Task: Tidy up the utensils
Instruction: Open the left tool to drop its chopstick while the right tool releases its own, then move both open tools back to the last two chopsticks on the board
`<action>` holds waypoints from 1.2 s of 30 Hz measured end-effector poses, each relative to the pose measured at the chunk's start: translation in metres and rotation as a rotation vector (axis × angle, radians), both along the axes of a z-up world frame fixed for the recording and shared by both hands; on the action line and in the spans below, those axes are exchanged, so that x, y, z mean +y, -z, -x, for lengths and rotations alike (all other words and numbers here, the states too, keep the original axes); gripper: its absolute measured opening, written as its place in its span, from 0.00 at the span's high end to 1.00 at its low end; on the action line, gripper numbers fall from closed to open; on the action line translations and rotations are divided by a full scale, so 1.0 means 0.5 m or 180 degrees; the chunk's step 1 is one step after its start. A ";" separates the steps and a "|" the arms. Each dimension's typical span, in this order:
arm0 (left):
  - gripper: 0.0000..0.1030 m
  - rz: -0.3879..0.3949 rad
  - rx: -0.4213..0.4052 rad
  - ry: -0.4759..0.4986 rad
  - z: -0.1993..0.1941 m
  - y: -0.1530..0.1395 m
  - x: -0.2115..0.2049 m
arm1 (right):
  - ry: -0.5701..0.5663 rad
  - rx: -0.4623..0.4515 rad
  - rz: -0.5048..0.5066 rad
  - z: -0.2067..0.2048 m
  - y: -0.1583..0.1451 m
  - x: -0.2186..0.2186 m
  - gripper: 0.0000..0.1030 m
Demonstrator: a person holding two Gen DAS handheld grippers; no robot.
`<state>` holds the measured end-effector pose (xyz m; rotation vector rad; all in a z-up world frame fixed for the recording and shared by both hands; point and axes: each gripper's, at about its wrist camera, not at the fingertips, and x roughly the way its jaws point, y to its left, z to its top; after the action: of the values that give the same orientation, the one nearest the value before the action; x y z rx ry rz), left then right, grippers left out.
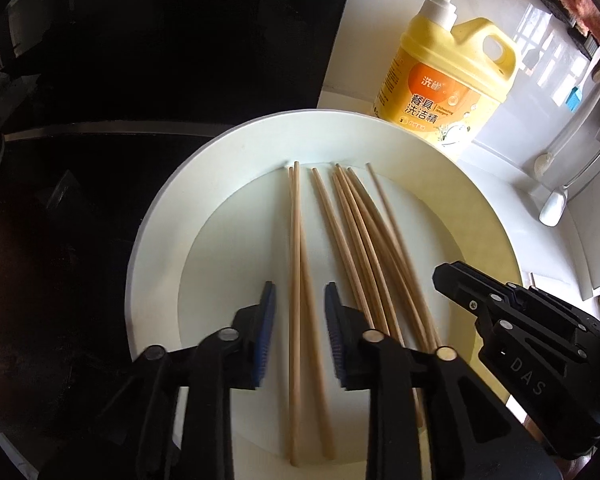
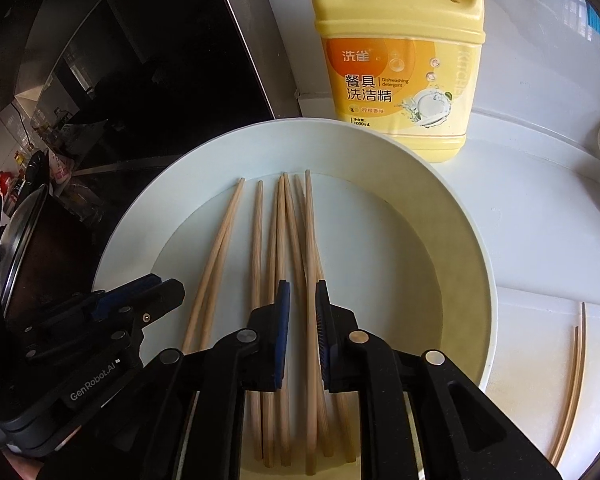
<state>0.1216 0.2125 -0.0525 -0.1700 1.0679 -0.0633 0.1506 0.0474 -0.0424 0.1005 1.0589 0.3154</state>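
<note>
Several wooden chopsticks [image 1: 352,240] lie side by side on a round white plate [image 1: 160,216]. My left gripper [image 1: 300,292] is open just above the plate, its jaws to either side of the leftmost pair of chopsticks [image 1: 296,280]. My right gripper [image 2: 302,288] is open with a narrow gap, its jaws to either side of one chopstick [image 2: 310,248] in the right part of the bunch [image 2: 280,240] on the plate [image 2: 452,220]. Each gripper shows in the other's view: the right one [image 1: 460,280] and the left one [image 2: 152,292].
A yellow dish detergent bottle [image 1: 448,68] stands just behind the plate on the white counter [image 2: 540,200]. A black glass cooktop [image 1: 100,120] lies to the left. Two chopsticks [image 2: 572,384] lie on the counter right of the plate. White utensils [image 1: 556,200] hang at the far right.
</note>
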 end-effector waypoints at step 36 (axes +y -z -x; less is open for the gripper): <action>0.22 -0.0028 -0.0338 0.0258 0.100 -0.089 -0.088 | 0.0564 -0.0264 -0.0017 0.184 -0.073 -0.190 0.58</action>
<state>0.0718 0.1686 -0.0079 -0.1141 0.9689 -0.1393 0.0584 -0.0474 -0.0056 0.1836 0.9596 0.1608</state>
